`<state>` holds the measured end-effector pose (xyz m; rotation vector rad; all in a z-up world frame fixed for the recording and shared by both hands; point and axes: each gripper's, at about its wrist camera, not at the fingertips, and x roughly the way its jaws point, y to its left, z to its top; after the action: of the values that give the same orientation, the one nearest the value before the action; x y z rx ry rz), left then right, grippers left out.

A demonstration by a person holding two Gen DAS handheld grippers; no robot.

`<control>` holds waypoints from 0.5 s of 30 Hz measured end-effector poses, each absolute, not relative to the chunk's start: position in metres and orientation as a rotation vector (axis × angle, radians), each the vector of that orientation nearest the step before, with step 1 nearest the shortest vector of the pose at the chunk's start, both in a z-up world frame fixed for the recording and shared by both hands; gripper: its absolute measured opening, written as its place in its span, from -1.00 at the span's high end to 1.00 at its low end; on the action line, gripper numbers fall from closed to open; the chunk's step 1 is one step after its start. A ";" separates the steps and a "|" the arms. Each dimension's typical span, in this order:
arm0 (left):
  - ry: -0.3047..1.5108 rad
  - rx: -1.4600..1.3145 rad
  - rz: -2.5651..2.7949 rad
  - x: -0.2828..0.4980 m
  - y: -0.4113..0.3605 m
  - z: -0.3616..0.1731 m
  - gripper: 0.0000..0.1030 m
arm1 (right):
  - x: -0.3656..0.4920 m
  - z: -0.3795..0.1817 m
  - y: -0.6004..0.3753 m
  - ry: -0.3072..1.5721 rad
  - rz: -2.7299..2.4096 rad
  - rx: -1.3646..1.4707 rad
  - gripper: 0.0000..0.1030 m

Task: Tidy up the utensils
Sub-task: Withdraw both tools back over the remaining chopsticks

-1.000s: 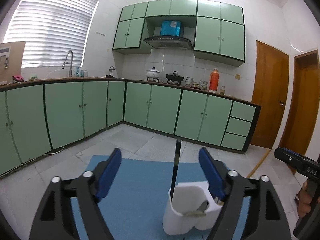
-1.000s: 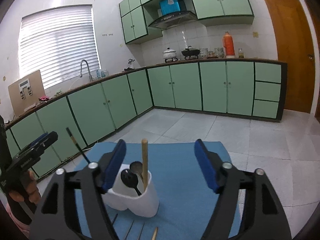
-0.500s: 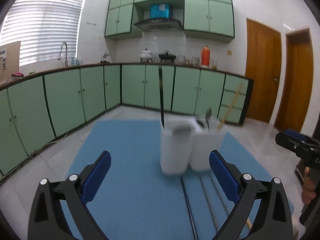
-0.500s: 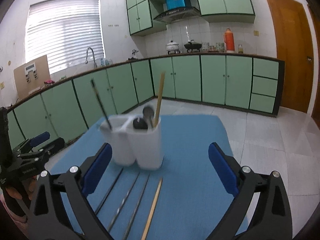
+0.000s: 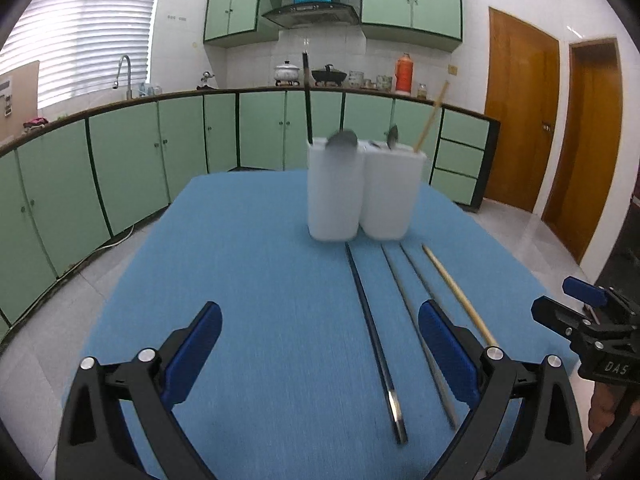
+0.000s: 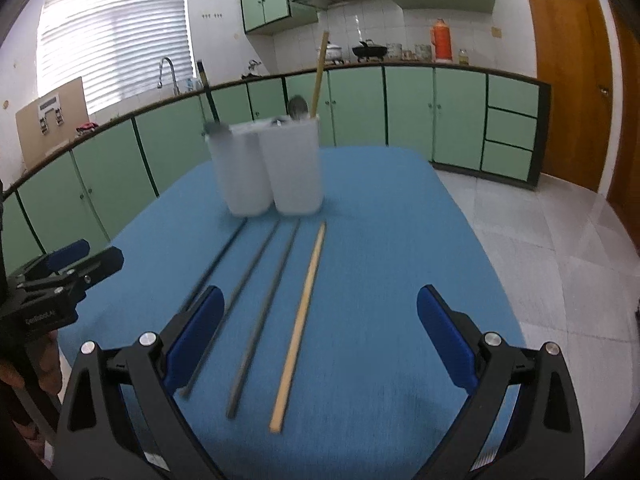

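Both sets of jaws are spread wide with nothing between them, which makes sense since neither has picked anything yet. The left gripper (image 5: pixel 320 354) hangs over bare blue mat, with the black chopstick (image 5: pixel 374 340) running just inside its right-hand pad. The right gripper (image 6: pixel 320 338) is better lined up: the wooden chopstick (image 6: pixel 300 326) lies between its pads, and the two grey metal chopsticks (image 6: pixel 260 316) sit just to the left of that.

All four sticks lie flat and roughly parallel on the table (image 6: pixel 400 240), pointing toward the white holder (image 5: pixel 360 190), so I'd guess they're laid out that way to make each one an easy end-on grab. The holder is a two-compartment thing further back on the mat, already carrying spoons plus one dark and one wooden chopstick standing upright. Looks to me like the remaining sticks are meant to join their matches in there. Pictures are a bit motion-blurred though.
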<state>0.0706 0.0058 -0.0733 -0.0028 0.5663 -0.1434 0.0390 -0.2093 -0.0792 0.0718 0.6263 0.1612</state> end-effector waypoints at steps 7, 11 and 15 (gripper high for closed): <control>0.603 0.028 -0.143 0.046 0.001 -0.093 -0.87 | 0.011 -0.101 -0.208 0.647 0.142 0.085 -0.62; 0.601 0.016 -0.135 0.036 0.006 -0.097 -0.87 | 0.003 -0.111 -0.206 0.666 0.145 0.085 -0.35; 0.609 0.012 -0.127 0.028 0.008 -0.100 -0.87 | -0.005 -0.118 -0.202 0.672 0.152 0.061 -0.11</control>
<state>0.0285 0.0077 -0.1000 0.0118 0.6090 -0.1275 -0.0045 -0.2021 -0.1181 0.0613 0.6720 0.1520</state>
